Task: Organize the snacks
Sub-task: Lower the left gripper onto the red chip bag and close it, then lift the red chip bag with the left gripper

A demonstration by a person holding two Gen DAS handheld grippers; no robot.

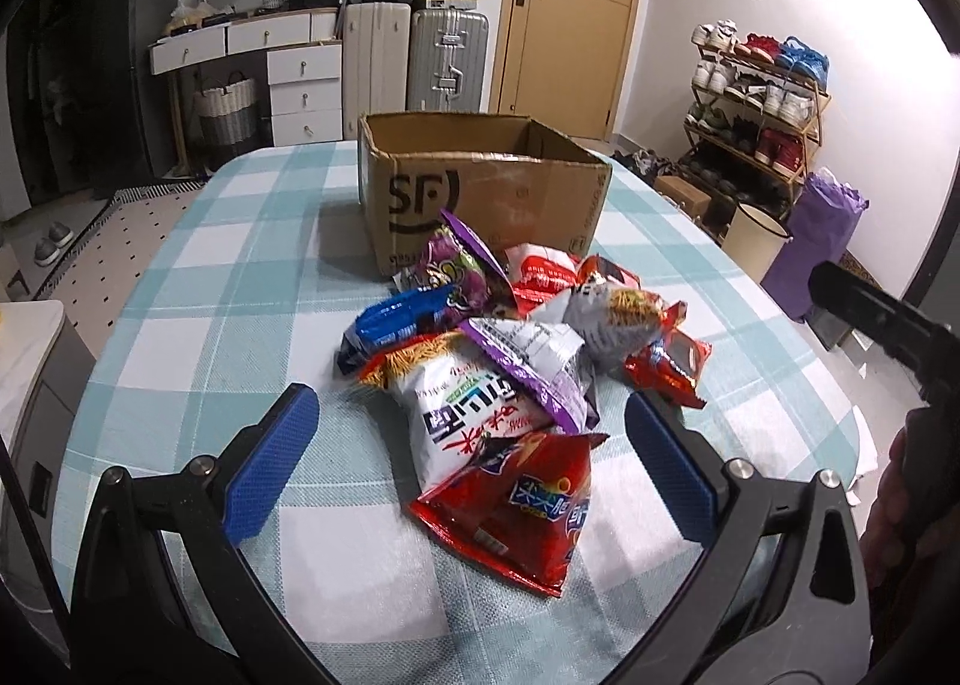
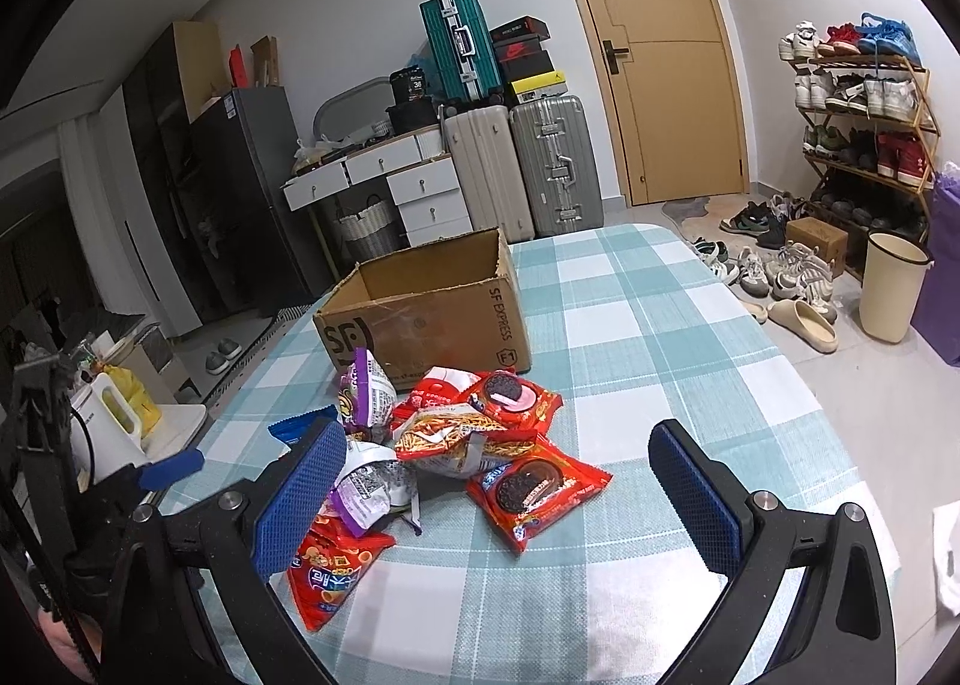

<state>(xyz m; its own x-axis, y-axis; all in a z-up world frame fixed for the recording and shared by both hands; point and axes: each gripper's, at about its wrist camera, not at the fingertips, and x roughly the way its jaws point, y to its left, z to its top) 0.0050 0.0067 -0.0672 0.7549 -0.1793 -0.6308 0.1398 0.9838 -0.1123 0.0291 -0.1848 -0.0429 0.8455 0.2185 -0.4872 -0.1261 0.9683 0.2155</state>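
Left wrist view: the left gripper [image 1: 471, 466] hangs over the near edge of the snack pile [image 1: 510, 361], jaws spread wide, nothing between them but the red chip bag [image 1: 516, 511] lying flat below. Behind it a white noodle-snack bag [image 1: 456, 409] rests under a purple packet [image 1: 528, 361]. An open SF cardboard box [image 1: 480, 187] stands upright just beyond the pile on the checked tablecloth [image 1: 198, 277].

Right wrist view: the right gripper [image 2: 498, 496] is likewise wide apart and holds nothing. Its left pad [image 2: 300, 499] partly hides the pile's near side. Two red Oreo packs [image 2: 534, 490] lie between the fingers. The box [image 2: 420, 313] sits behind. Suitcases [image 2: 522, 169] and a shoe rack [image 2: 864, 115] line the far wall.
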